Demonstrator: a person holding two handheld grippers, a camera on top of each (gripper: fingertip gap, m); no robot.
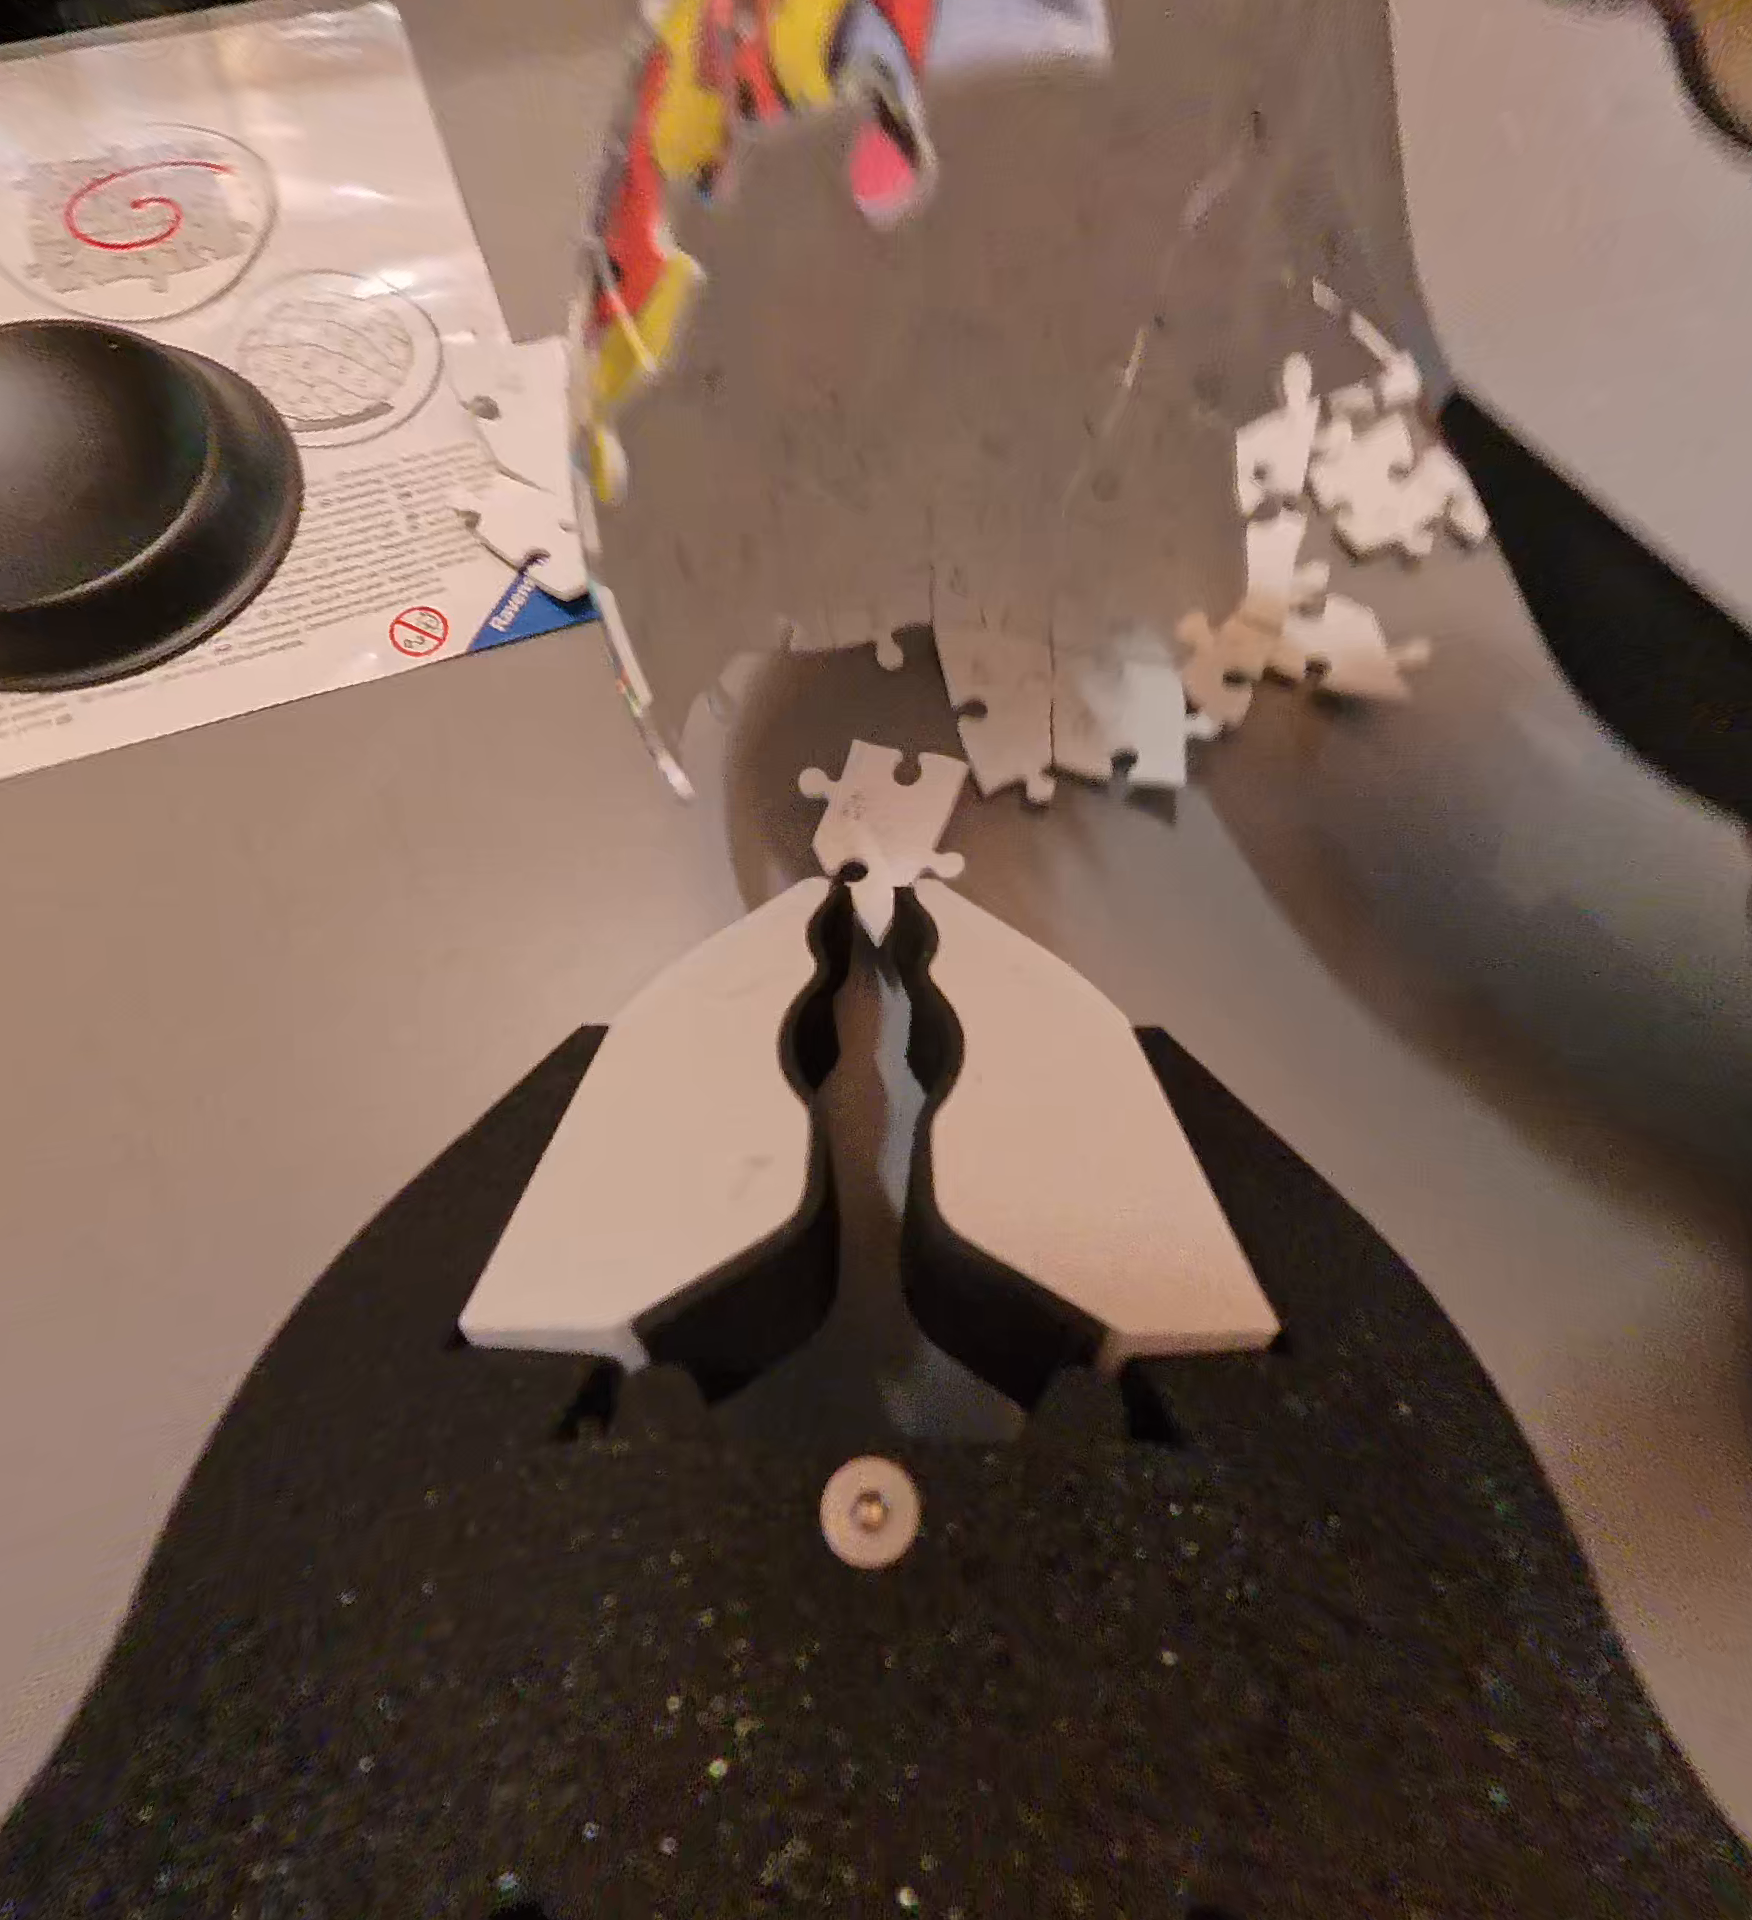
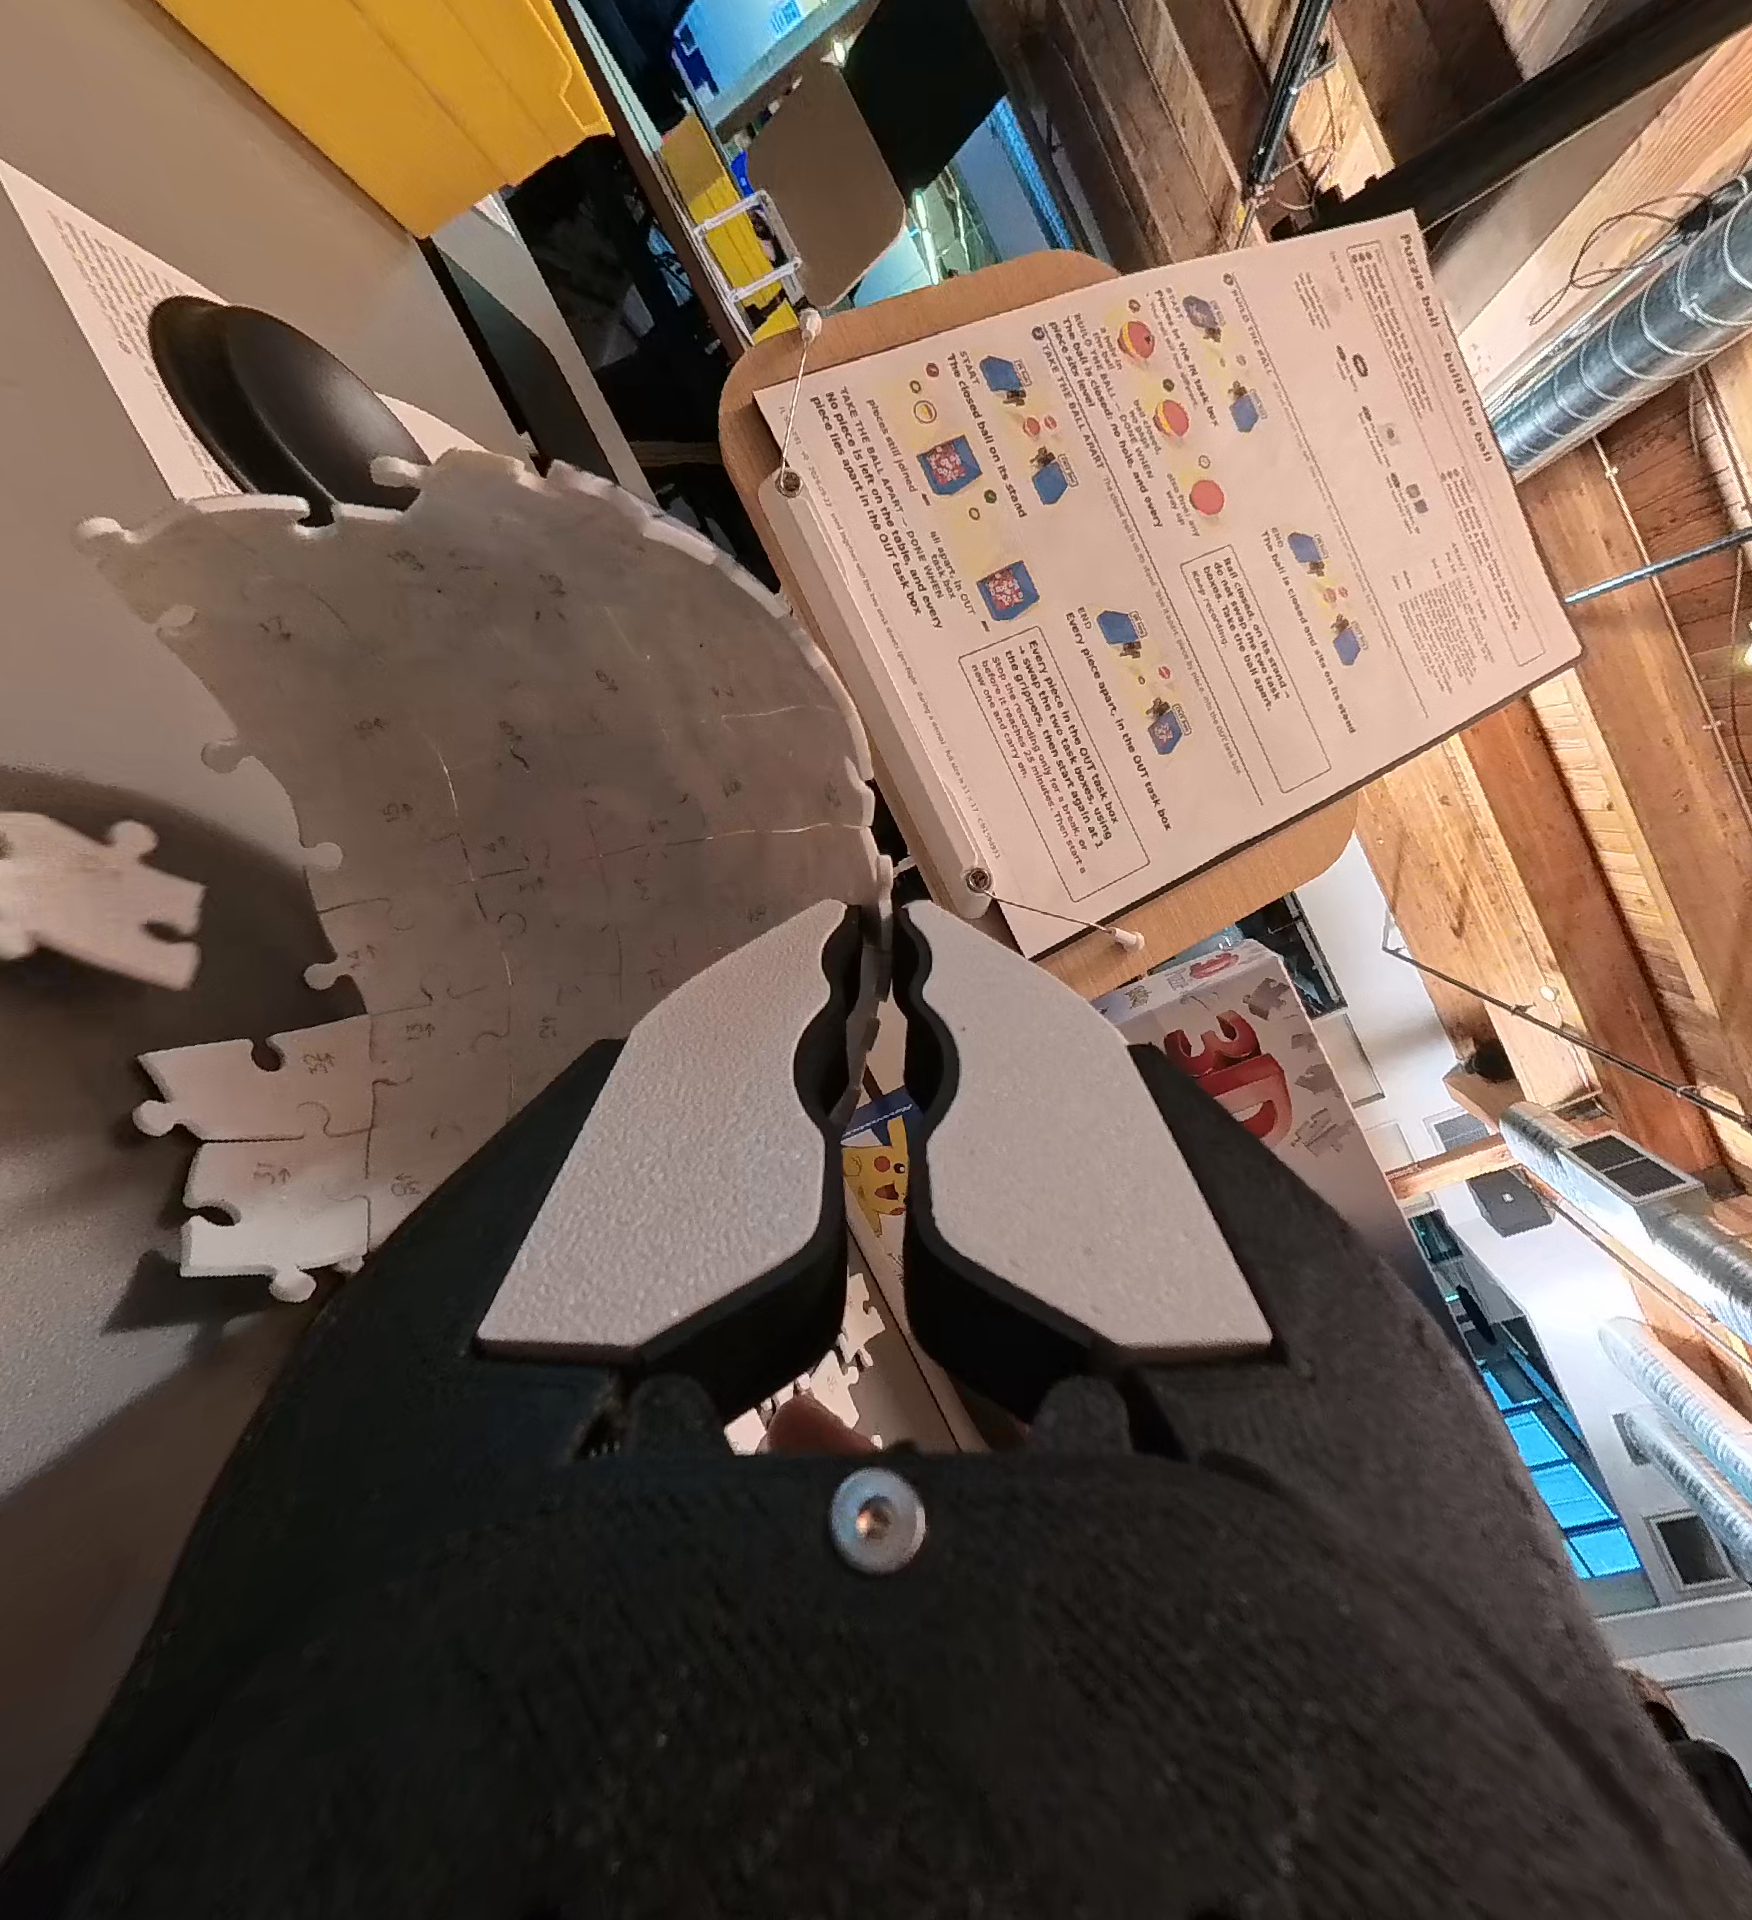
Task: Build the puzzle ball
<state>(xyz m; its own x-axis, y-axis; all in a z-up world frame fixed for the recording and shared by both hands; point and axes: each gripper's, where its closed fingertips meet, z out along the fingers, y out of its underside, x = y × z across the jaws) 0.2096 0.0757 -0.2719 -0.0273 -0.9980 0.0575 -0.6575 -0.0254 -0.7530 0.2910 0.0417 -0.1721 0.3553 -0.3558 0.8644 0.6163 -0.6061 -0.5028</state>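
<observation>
Grey tabletop (image 1: 228,1039) fills the left wrist view, and on its far left a printed instruction sheet (image 1: 352,582) lies flat with the black ball stand (image 1: 72,499) set on it; the stand's bowl holds nothing, so the ball is not yet seated there. Moving right, the part-built shell of the puzzle ball (image 1: 903,416) hangs in the air above the table, grey numbered backs toward the camera and a strip of red and yellow printed face along its left edge. Just below its jagged lower rim the left gripper (image 1: 877,914) has its jaws pinched together on a single loose piece (image 1: 887,821), held close under the rim but, as far as I can tell, not yet locked in. Further right a small heap of loose pieces (image 1: 1350,540) lies on the table, so plenty remains to add. In the right wrist view the stand (image 2: 269,405) and the curved shell (image 2: 539,748) appear again at left, and the right gripper (image 2: 887,935) has its jaws closed on the shell's edge, carrying it. Behind stands a clipboard with a task sheet (image 2: 1163,582), a yellow bin (image 2: 436,94) at top left whose contents are hidden, and a puzzle box (image 2: 1225,1060); I judge the ball roughly a cap or half done, with closing and seating still ahead
</observation>
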